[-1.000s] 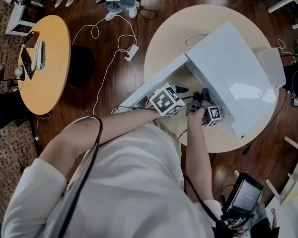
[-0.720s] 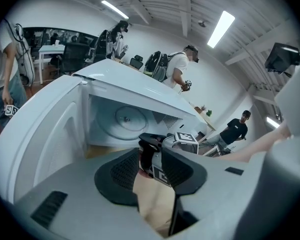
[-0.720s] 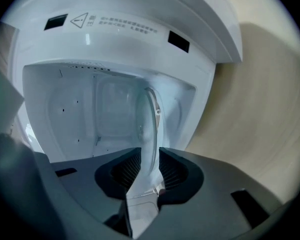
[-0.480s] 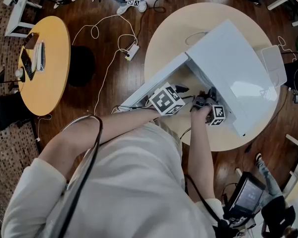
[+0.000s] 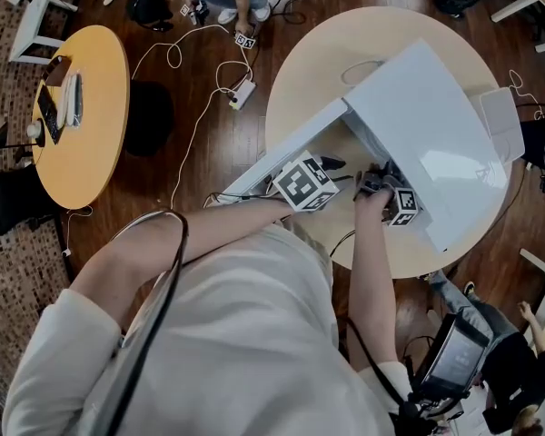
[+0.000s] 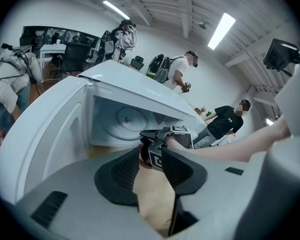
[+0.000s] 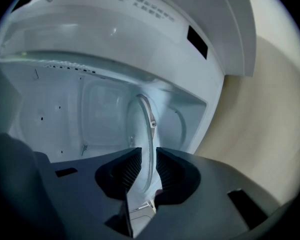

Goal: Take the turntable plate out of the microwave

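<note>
Here, the right gripper point(image 5: 382, 174) reaches into the open microwave point(image 5: 427, 125), which stands on the round table point(image 5: 327, 53) with its mouth toward the near edge. The step in hand looks like taking hold of the glass plate point(image 7: 141, 134), which lies inside the oven. Its rim runs between the half-open jaws, with the pads close on either side but not plainly pinching it. Next, on this reading, the jaws must close on the rim, lift it slightly and draw it straight out toward the near edge. The glass should stay level and clear of the door point(image 5: 286, 153). The right forearm stretches forward, its gripper slanting downward and apparently rolled so that one jaw sits over the rim and one under. The left gripper point(image 5: 330, 164) hangs beside it at the oven's mouth, also slanting down, jaws apart and empty.
</note>
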`<state>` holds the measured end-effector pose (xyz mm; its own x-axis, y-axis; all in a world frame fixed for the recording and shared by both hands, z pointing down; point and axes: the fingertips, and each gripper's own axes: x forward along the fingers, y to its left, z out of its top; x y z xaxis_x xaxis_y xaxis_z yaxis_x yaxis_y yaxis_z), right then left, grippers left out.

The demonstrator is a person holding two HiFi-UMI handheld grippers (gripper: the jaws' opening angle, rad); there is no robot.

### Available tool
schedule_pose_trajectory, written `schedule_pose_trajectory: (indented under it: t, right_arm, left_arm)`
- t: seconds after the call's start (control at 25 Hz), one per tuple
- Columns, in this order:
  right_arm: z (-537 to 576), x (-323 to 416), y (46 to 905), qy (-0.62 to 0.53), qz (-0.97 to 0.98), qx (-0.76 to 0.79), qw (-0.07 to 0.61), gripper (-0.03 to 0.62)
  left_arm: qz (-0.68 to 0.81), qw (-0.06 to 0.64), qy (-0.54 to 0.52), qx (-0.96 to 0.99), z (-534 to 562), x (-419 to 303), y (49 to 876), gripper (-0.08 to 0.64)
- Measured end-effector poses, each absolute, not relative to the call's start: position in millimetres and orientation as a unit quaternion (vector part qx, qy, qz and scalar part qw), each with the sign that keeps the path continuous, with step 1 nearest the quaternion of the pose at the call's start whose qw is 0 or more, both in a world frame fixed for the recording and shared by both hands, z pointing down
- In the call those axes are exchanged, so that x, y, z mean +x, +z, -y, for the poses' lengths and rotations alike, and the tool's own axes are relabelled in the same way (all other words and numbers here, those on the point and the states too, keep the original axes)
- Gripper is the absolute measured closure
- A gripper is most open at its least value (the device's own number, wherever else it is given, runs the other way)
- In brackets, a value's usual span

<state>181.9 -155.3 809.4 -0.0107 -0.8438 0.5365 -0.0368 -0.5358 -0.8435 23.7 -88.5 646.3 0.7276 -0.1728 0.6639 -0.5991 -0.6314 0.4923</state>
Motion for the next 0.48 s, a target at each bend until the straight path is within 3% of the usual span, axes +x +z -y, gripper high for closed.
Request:
schedule_pose_trajectory:
  t: [0.24,0.32,0.48]
  right_arm:
    - [157.0,176.3,809.8,-0.624,-0.355,-0.614,0.329,0.506]
    - [156.6,176.2,810.9,-0.627,-0.352,-0.611,0.33,0.548]
    - [154.6,174.8,810.6,-0.627,-0.357,-0.607,0.334,0.554]
  left_arm:
    - [0.229,0.368,0.29,0.853,87.9,19.5,647.6,0.416]
    - [0.23,0.37,0.29,0.852,89.1,19.6,648.1,0.416]
    - [0.231,0.372,0.292,0.85,88.2,18.2,648.7,0.416]
